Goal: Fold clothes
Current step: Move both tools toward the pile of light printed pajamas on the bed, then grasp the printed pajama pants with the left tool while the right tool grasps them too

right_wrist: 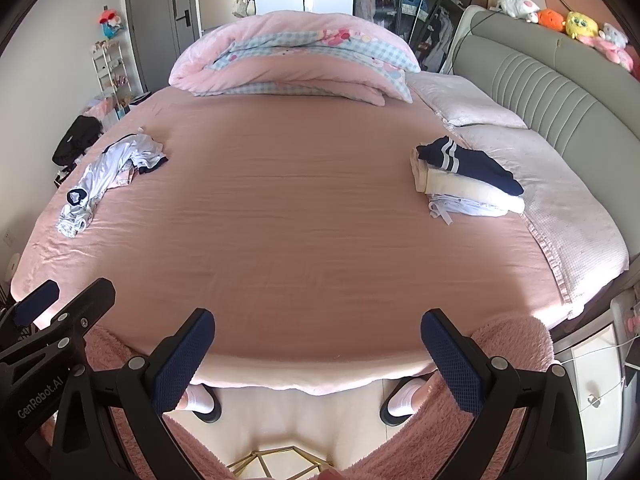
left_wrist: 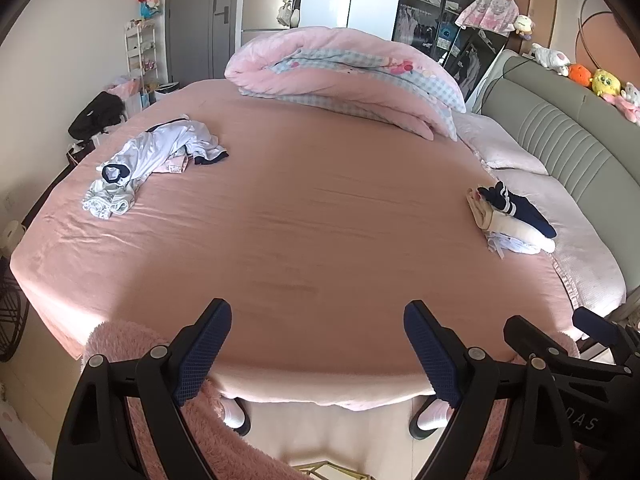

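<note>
Both tools hang over the near edge of the bed [left_wrist: 320, 208], tilted down toward the pink sheet; the left gripper [left_wrist: 318, 312] has its jaws spread wide with nothing between them but bare sheet, and the right gripper [right_wrist: 318, 318] stands released in the same way, also holding nothing. The two are side by side (each one's black frame pokes into the corner of the other's view).

The unfolded clothes [left_wrist: 154, 160] lie in a rumpled heap near the bed's left edge, well apart from either tool: a pale, shiny white garment with dark navy trim, with something pinkish tucked beneath it and a bunched light piece at the nearer end. Toward the right edge, just beside the pale pillows [right_wrist: 560, 200] that run along the padded grey headboard [right_wrist: 560, 92], sits a folded stack [right_wrist: 468, 180]; a navy piece with white stripes is on top, cream cloth under it, and a white item with loose ties at the bottom.

At the far edge a pink quilt [left_wrist: 340, 76] with a blue checked lining is folded into a thick roll. Fluffy pink sleeves [right_wrist: 512, 336] show behind the tools; below the bed's near edge, a person's feet in white socks and dark slippers [right_wrist: 400, 404] stand on the pale floor.
</note>
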### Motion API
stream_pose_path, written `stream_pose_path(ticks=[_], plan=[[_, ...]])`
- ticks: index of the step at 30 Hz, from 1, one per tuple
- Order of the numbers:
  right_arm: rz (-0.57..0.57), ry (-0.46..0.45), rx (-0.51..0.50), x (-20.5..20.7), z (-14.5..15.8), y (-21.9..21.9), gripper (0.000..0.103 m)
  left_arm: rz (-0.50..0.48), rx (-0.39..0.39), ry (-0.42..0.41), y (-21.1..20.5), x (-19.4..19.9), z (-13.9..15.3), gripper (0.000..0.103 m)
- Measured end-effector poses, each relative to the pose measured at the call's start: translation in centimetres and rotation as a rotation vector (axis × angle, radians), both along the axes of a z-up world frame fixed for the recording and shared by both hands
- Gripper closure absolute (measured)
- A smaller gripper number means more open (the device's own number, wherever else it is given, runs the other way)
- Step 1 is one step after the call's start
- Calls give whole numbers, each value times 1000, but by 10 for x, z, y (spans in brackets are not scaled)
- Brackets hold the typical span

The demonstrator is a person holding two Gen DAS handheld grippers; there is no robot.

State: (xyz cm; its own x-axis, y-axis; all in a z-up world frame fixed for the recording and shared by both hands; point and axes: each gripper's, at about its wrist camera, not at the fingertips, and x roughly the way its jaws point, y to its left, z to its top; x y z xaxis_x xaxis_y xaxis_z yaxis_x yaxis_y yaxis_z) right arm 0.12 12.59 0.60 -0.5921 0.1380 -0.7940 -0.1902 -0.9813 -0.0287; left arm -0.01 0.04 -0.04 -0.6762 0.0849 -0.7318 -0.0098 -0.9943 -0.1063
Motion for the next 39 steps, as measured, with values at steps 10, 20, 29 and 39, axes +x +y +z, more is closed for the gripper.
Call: stream_pose_path(ticks=[10, 20, 29, 39], plan=[[90, 61, -162, -2, 6, 6, 0, -92, 10, 73, -18, -9, 16, 15], [245, 153, -127, -50, 39, 1, 0, 112, 67, 227, -131, -39, 50, 15], [489, 57, -221, -138, 17, -90, 0, 269, 147, 187, -223, -59, 19, 15], [697, -15, -180, -250, -30, -251, 45, 417, 262, 65, -328, -119, -45, 31]])
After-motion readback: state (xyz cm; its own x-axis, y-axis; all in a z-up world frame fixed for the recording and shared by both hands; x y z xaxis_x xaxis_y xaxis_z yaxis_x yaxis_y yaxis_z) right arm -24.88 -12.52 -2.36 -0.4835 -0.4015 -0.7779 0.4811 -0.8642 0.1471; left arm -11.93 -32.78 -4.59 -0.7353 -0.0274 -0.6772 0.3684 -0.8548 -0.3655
